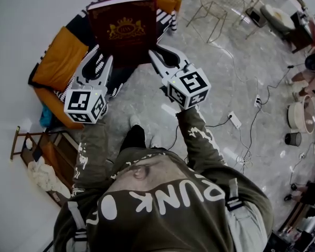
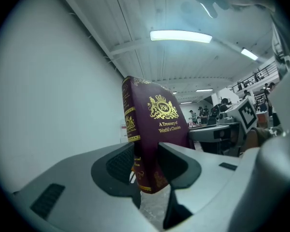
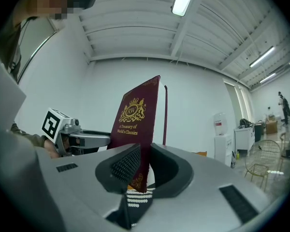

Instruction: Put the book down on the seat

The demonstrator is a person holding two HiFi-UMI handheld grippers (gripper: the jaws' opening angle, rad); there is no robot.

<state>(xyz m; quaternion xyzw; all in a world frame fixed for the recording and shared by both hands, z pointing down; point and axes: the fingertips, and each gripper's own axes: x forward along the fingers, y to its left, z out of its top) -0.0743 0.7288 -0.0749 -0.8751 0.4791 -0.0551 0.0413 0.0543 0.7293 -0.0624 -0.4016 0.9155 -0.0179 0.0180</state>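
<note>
being pinched at its near edge by left gripper (image 1: pixel 101 63) and right gripper (image 1: pixel 161 55), the book (image 1: pixel 128 28) is held above the orange seat (image 1: pixel 60 62); it is best lowered level before release.

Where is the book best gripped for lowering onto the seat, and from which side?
Its near edge, one gripper per corner, from the person's side: the book is broad and flat, so two holds likely keep it level. The left gripper and right gripper clamp there.
</note>
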